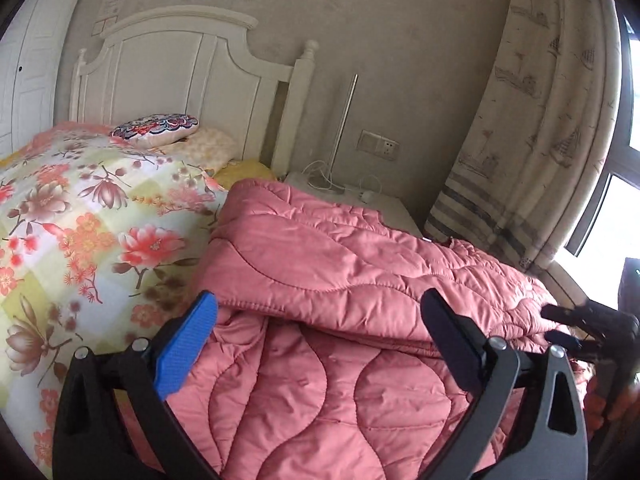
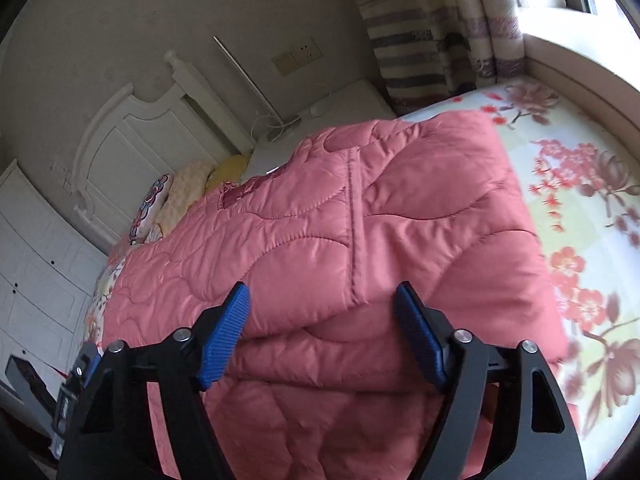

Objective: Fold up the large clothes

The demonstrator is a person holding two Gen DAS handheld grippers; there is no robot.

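One pink quilted coat (image 1: pixel 352 264) lay on the bed, across the floral bedspread (image 1: pixel 80 224), already doubled over on itself — an upper layer resting on a lower one, with the near folded edge running between the two tools. It looked light for its bulk: puffy, soft, nothing stiff in it, and the shell had a sheen that suggested it would slide through a loose pinch. A padded layer of that kind would probably spring back, so my read was that the hold belonged on a hem or a stitched seam, where the fabric was thinner and firmer, and through both layers at once near the fold's corners. The left gripper (image 1: pixel 320 340) stood with its jaws wide, the coat's edge lying in the gap but neither pad pressing on it. The right gripper (image 2: pixel 322 334) had its jaws narrower, straddling the thick folded edge beside the stitched placket; the pads looked clear of the fabric, or nearly so — nothing was gripped that I could see. The count: one coat, two grippers, one embroidered cushion (image 1: pixel 156 128) up at the white headboard (image 1: pixel 188 76), with pale pillows beside it whose number I couldn't make out, and one nightstand (image 1: pixel 384 204) carrying some white cable.
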